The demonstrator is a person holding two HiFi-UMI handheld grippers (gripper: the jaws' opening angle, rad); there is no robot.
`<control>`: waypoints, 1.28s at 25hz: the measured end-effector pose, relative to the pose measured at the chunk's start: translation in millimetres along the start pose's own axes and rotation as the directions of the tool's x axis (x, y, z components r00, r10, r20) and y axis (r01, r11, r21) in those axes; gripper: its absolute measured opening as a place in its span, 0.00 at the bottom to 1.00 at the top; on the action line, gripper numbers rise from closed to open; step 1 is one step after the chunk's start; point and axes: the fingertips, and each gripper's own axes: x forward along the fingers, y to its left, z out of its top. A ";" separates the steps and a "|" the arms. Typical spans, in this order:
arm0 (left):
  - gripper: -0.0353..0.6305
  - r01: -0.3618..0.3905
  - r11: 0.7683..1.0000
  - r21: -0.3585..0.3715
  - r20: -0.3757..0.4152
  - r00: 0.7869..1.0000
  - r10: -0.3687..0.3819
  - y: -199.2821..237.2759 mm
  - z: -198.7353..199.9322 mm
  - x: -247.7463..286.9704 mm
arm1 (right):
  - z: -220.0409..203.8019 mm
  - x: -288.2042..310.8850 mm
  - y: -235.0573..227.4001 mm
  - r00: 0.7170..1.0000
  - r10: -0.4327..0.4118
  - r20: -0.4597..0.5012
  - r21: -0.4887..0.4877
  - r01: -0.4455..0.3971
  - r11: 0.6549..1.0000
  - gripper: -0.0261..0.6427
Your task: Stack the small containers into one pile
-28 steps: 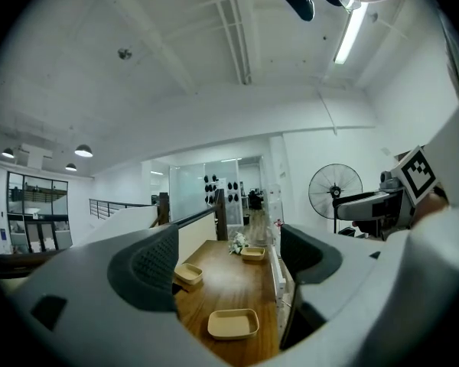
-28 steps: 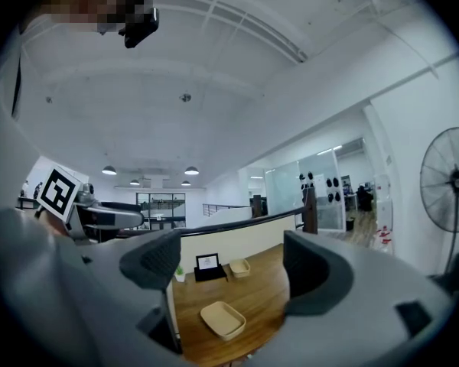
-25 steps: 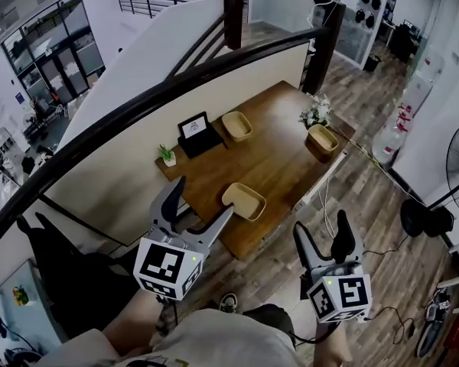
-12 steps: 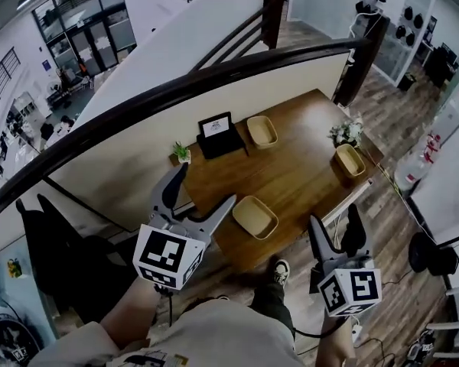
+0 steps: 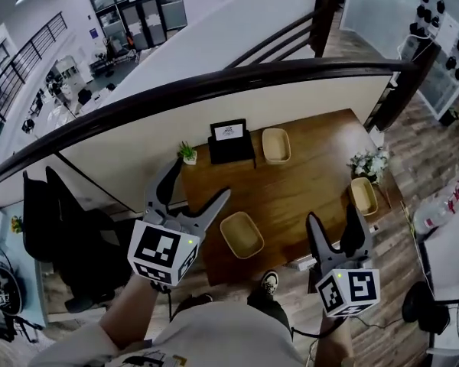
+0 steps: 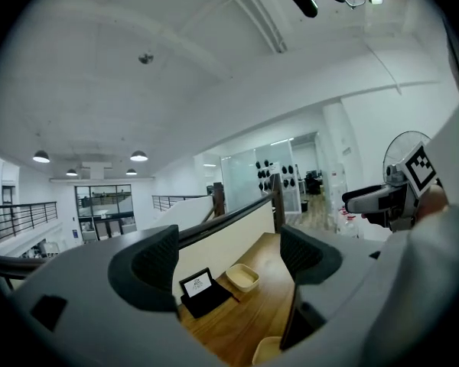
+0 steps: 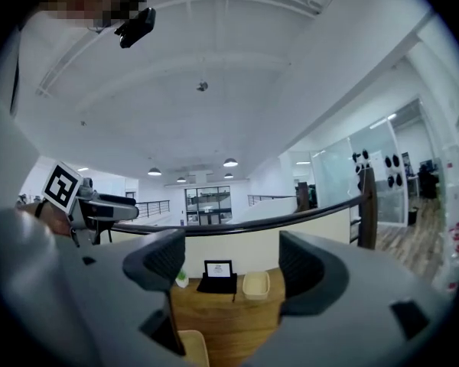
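Step in hand is, I think, the approach: no pile yet. Near container, far container & right container lie well apart on table. Left gripper is open, empty. Right gripper jaws have just been closing a bit but are wide apart, empty. Next: go down to near container, take its rim.

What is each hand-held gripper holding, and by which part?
Nothing. The left hand-held gripper is open and empty; the right hand-held gripper has just been closing slightly, but its jaws are apart and empty.

The left gripper holds its jaws wide apart, empty. The right gripper is empty too, and its jaws have just been closing a little.
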 end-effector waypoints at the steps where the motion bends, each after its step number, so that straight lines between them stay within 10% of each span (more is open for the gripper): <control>1: 0.65 -0.020 1.000 0.001 -0.008 1.000 0.020 -5.1 0.9 6.1 | 0.7 6.6 -9.9 1.000 0.025 -0.004 0.002 -0.025 1.000 0.60; 18: 0.65 -0.294 0.955 -0.034 -0.127 0.949 0.288 -23.4 -25.1 25.0 | -13.3 83.6 -66.5 0.948 0.306 -0.089 0.003 -0.307 0.952 0.60; 32: 0.65 -0.303 0.936 -0.177 -0.234 0.937 0.259 3.7 -87.9 2.7 | -68.5 112.1 5.4 0.878 0.411 -0.247 0.037 -0.415 0.909 0.59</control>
